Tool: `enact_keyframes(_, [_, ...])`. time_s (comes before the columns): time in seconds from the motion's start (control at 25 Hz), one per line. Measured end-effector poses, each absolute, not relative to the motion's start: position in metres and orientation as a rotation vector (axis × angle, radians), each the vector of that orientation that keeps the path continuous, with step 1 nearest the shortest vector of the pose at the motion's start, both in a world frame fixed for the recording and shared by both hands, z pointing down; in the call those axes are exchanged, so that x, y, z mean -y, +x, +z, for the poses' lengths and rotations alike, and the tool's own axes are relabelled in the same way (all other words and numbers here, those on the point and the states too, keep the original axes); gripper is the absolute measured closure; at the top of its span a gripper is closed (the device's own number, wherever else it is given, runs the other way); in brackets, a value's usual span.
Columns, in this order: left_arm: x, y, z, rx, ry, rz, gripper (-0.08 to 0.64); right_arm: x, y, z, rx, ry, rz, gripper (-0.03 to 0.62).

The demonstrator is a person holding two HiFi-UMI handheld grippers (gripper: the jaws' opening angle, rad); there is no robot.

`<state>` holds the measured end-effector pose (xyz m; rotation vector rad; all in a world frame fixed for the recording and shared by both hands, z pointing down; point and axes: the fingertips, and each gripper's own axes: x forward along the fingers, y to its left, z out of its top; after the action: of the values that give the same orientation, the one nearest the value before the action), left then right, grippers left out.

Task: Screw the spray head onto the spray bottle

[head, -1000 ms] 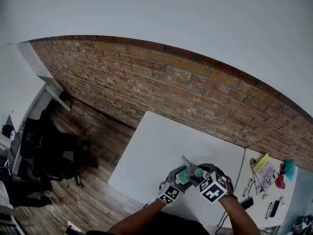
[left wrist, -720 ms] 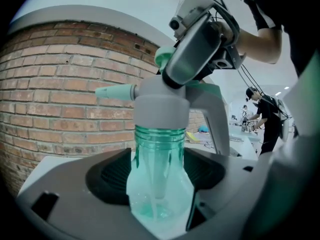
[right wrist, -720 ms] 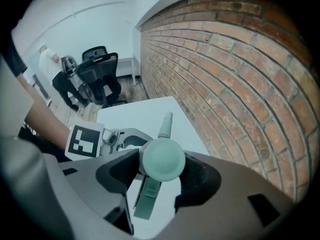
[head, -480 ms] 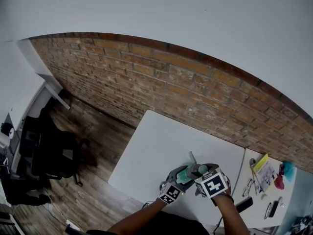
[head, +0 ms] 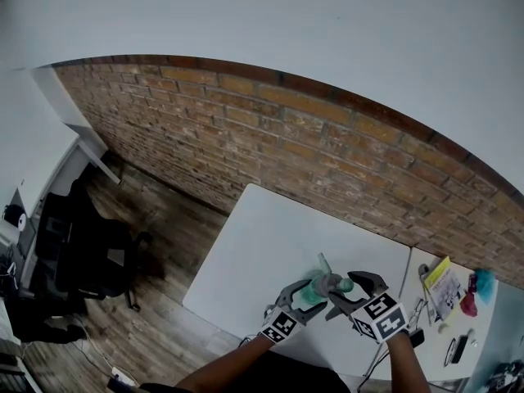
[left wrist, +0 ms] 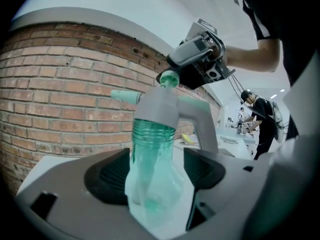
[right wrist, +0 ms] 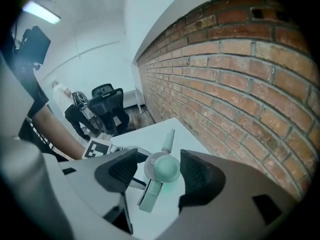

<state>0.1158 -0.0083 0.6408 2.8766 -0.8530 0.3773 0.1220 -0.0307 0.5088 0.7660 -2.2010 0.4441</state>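
Observation:
A translucent green spray bottle (head: 311, 293) is off the white table (head: 262, 236), with my left gripper (head: 304, 291) shut on its body (left wrist: 152, 154). The grey spray head (left wrist: 160, 106) sits on the bottle's neck, its nozzle (head: 323, 262) pointing toward the brick wall. My right gripper (head: 344, 295) is just right of the head. Its jaws are opening, one on each side of the head's round green top (right wrist: 165, 168), with a gap on each side and no contact. The trigger (right wrist: 150, 196) hangs below that top.
A second table (head: 458, 342) at the right carries a yellow booklet (head: 442, 281), glasses and small items. A black office chair (head: 90, 260) stands on the wood floor at the left. The brick wall (head: 327, 154) runs behind the table. A person (left wrist: 257, 116) stands far off.
My right gripper has come off the spray head, moved right and turned over. The nozzle has swung slightly to the right. The left gripper keeps the bottle in place.

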Motion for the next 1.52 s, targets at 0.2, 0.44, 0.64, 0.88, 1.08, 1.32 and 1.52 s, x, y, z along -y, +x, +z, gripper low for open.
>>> enact_keyframes(0.2, [-0.014, 0.116, 0.629, 0.877, 2.849, 0.331, 0.242, 0.014, 0.139, 0.501, 2.187, 0.762, 0.415, 0.341])
enact_keyframes(0.44, [-0.035, 0.124, 0.619, 0.892, 2.816, 0.274, 0.242, 0.003, 0.158, 0.516, 2.163, 0.768, 0.491, 0.342])
enact_keyframes(0.64, [-0.047, 0.131, 0.615, 0.860, 2.822, 0.262, 0.242, -0.016, 0.165, 0.547, 2.166, 0.722, 0.653, 0.342])
enact_keyframes(0.88, [-0.057, 0.147, 0.616, 0.855, 2.845, 0.299, 0.242, -0.017, 0.157, 0.569, 2.162, 0.761, 0.666, 0.457])
enact_keyframes(1.08, [-0.062, 0.155, 0.629, 0.879, 2.841, 0.384, 0.242, -0.019, 0.156, 0.571, 2.127, 0.828, 0.800, 0.480])
enact_keyframes(1.32, [-0.056, 0.157, 0.625, 0.944, 2.843, 0.432, 0.284, -0.024, 0.151, 0.568, 2.078, 0.920, 0.985, 0.483])
enact_keyframes(1.52, [-0.056, 0.157, 0.626, 0.935, 2.840, 0.442, 0.354, -0.029, 0.142, 0.559, 2.158, 0.848, 1.028, 0.464])
